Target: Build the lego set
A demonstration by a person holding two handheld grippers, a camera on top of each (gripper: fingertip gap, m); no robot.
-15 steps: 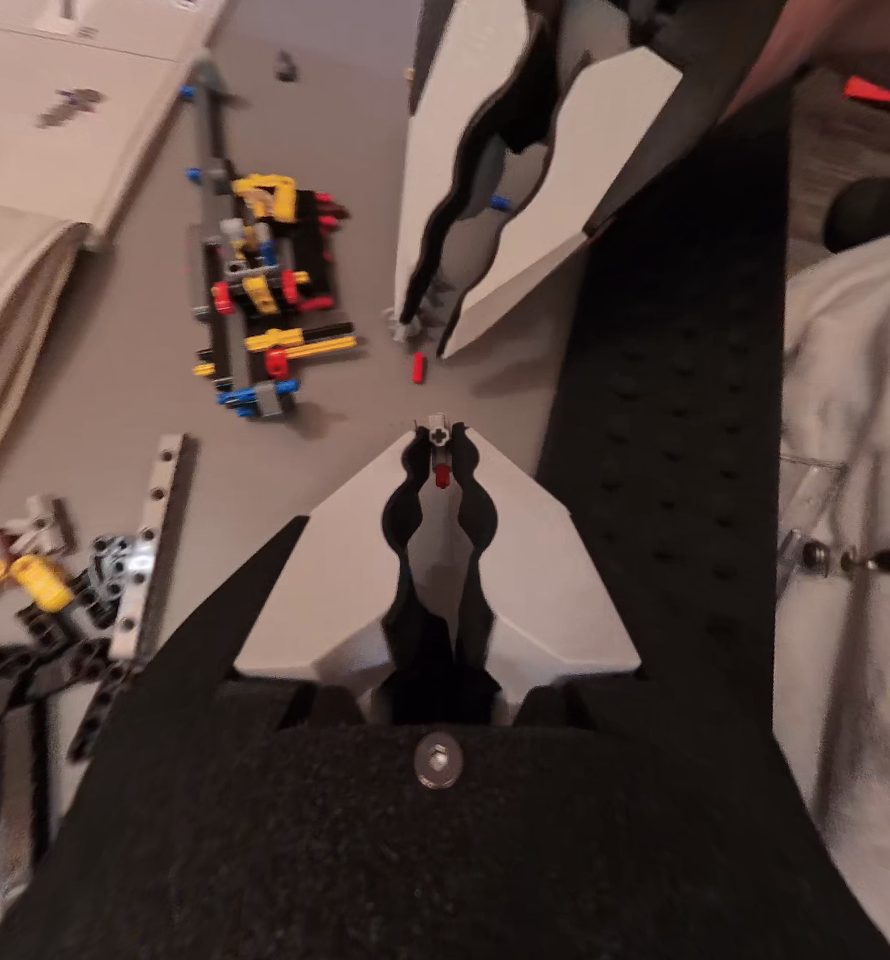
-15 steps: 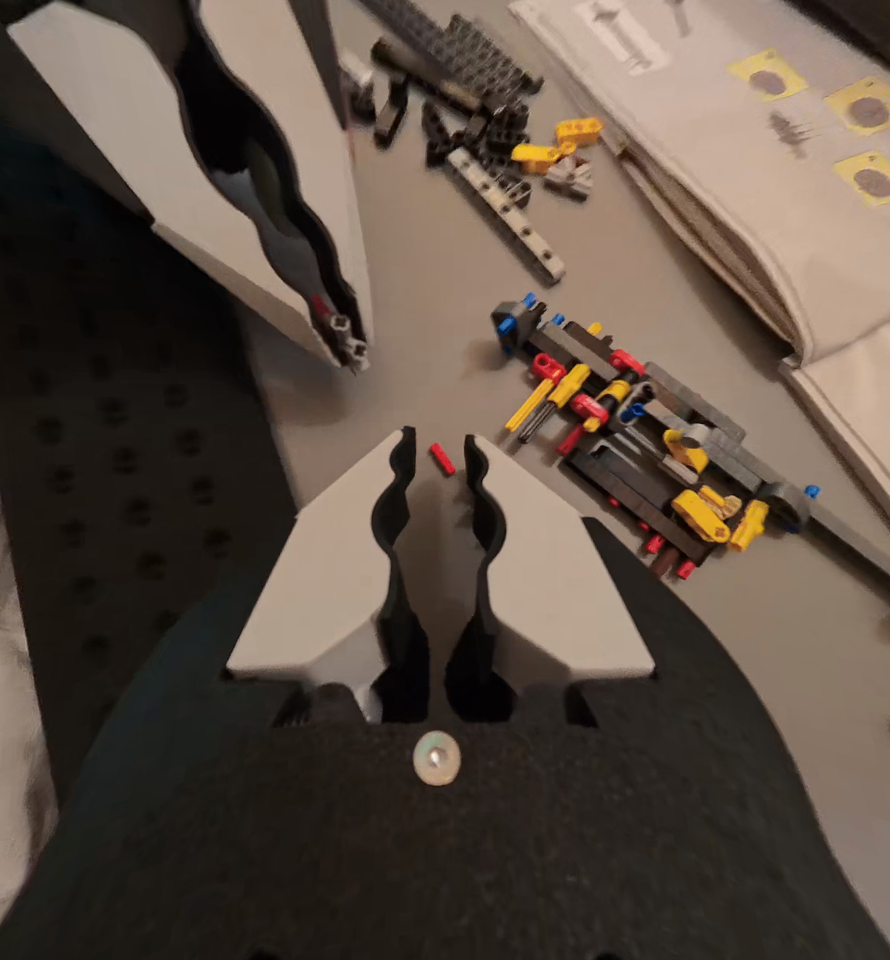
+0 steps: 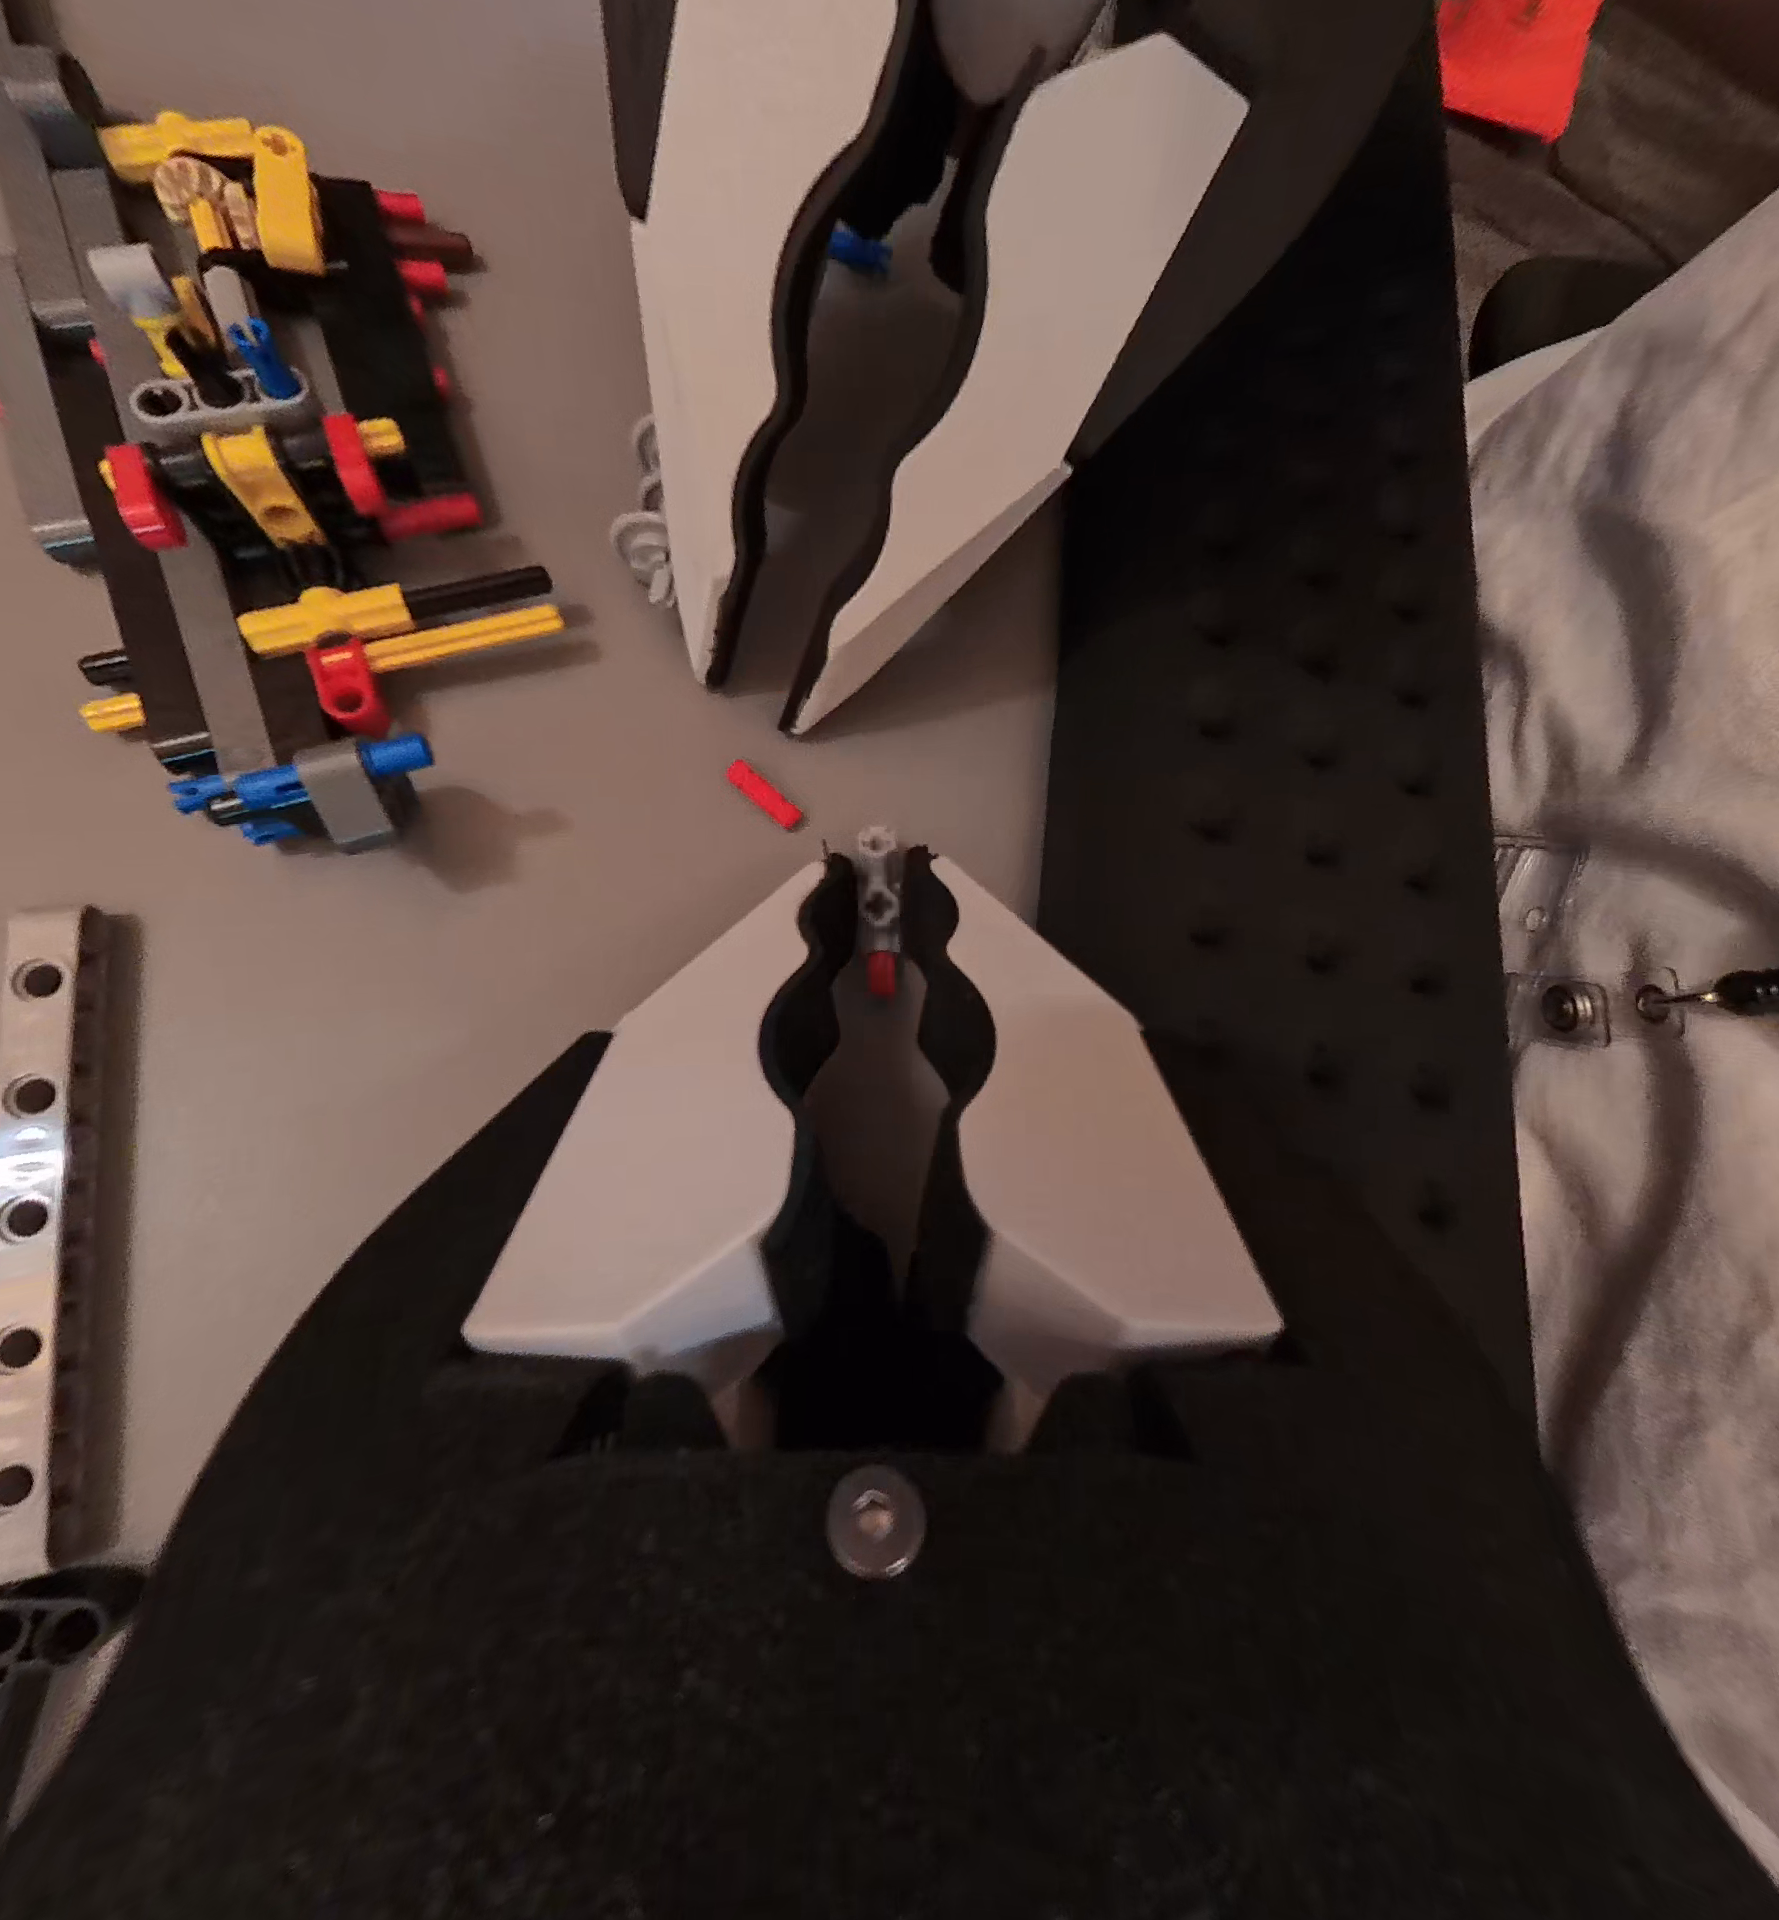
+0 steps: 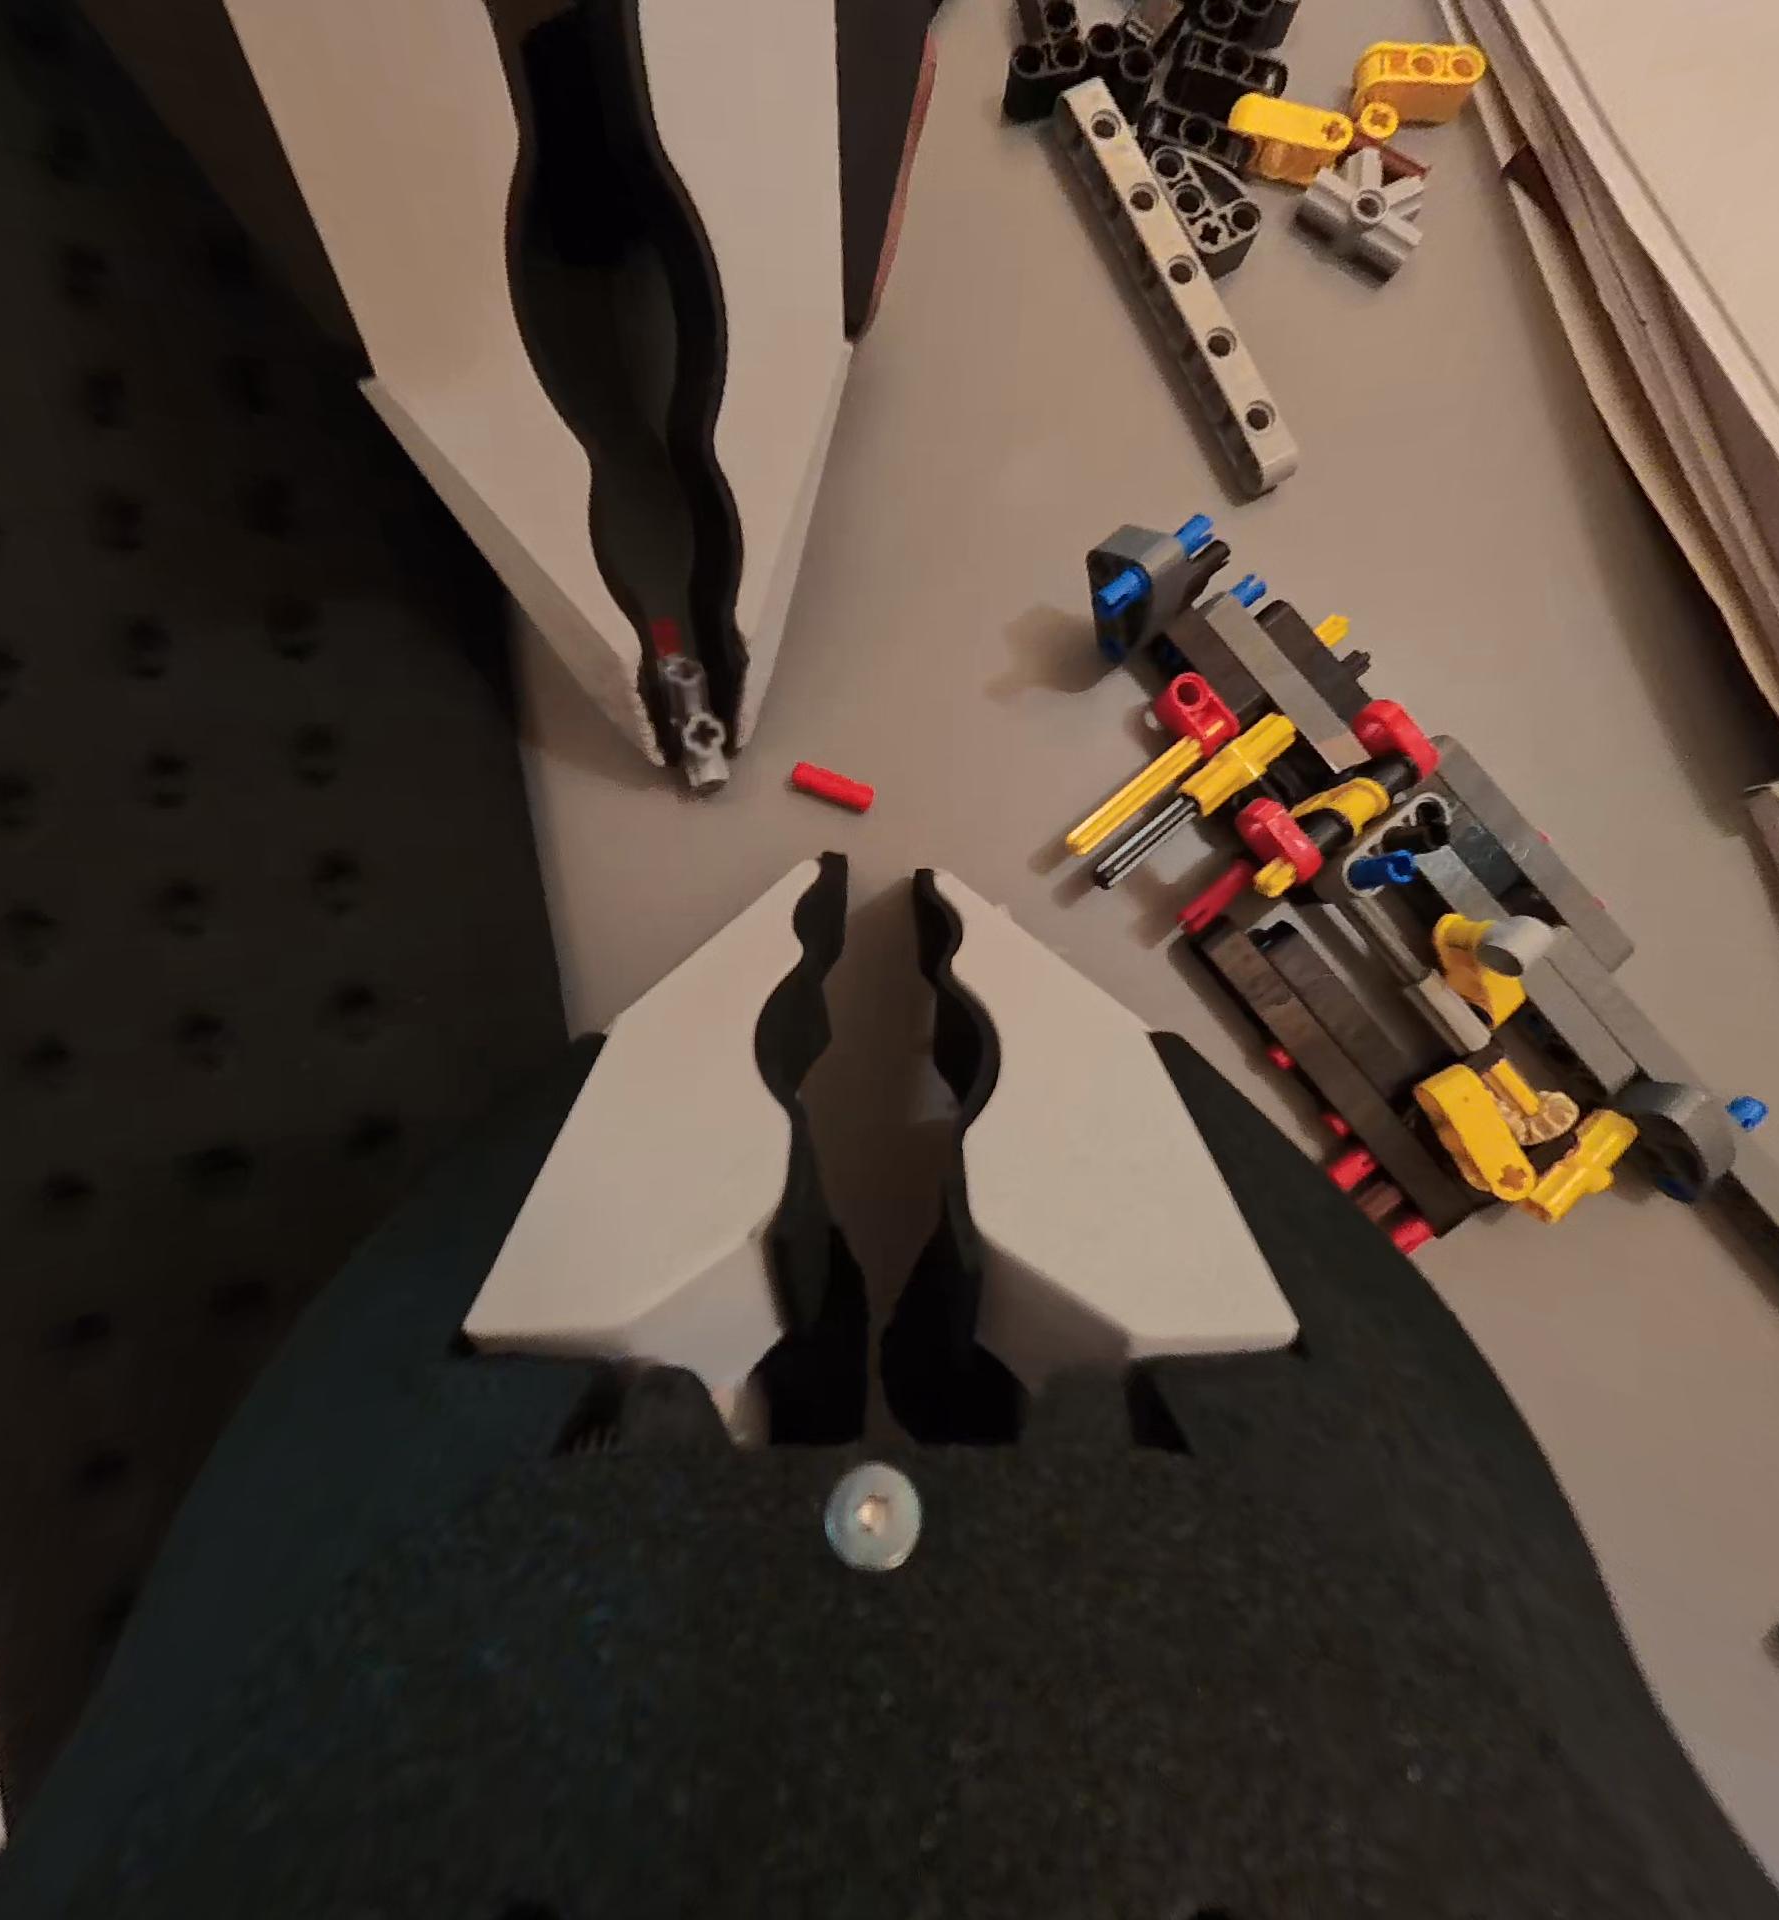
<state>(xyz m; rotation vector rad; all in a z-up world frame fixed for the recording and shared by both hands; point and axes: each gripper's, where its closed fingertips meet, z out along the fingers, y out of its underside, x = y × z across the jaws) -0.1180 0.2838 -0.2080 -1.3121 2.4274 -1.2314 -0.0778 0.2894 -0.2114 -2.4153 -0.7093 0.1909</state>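
Two grippers converge on one loose red pin [image 4: 831, 785], lying flat on the grey table [image 4: 968, 436] between their tips. My left gripper [image 3: 880, 873] is pinching a small grey connector [image 3: 879, 883] with a red stub behind it; my right gripper [image 4: 877, 878] is spread, holding nothing. In the right wrist view the pin sits just ahead of the right tips, slightly left, its long axis crosswise to the fingers. I judge the right the one to take it. The half-built assembly [image 4: 1384, 914] waits to the right. No readable writing or brand shows anywhere.
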